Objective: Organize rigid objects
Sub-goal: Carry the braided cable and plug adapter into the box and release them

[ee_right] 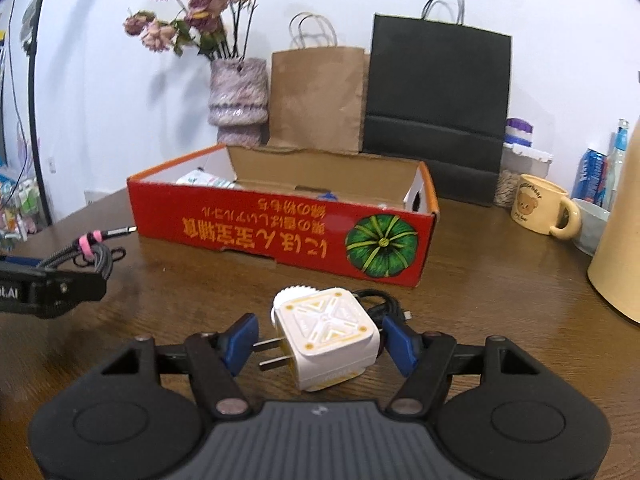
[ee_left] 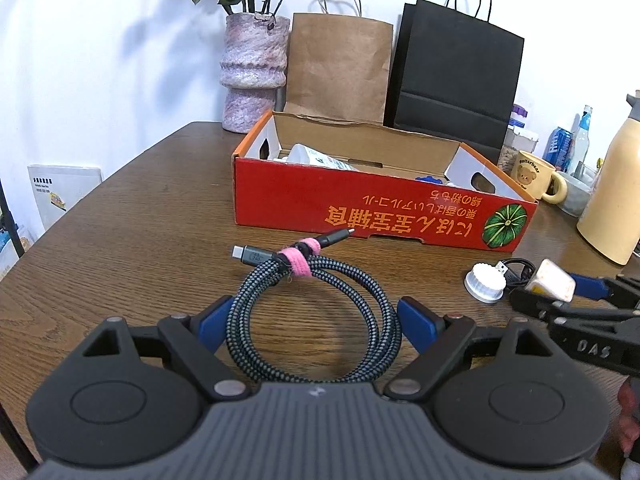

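Observation:
A coiled braided cable (ee_left: 312,312) with a pink strap lies on the brown table (ee_left: 132,248) between the blue fingers of my left gripper (ee_left: 316,326), which is open around it. My right gripper (ee_right: 320,340) is open around a white plug adapter (ee_right: 330,338); the fingers stand just beside it and its prongs point at the left finger. The adapter also shows in the left wrist view (ee_left: 552,280). A red cardboard box (ee_left: 384,208) stands behind both, open on top, with a white item inside (ee_left: 308,156).
A white ribbed cap (ee_left: 484,282) and a black cable (ee_left: 518,270) lie by the adapter. A vase (ee_left: 254,72), brown bag (ee_left: 338,64) and black bag (ee_left: 456,80) stand behind the box. A bear mug (ee_left: 534,176), cans and a cream jug (ee_left: 616,192) are at right.

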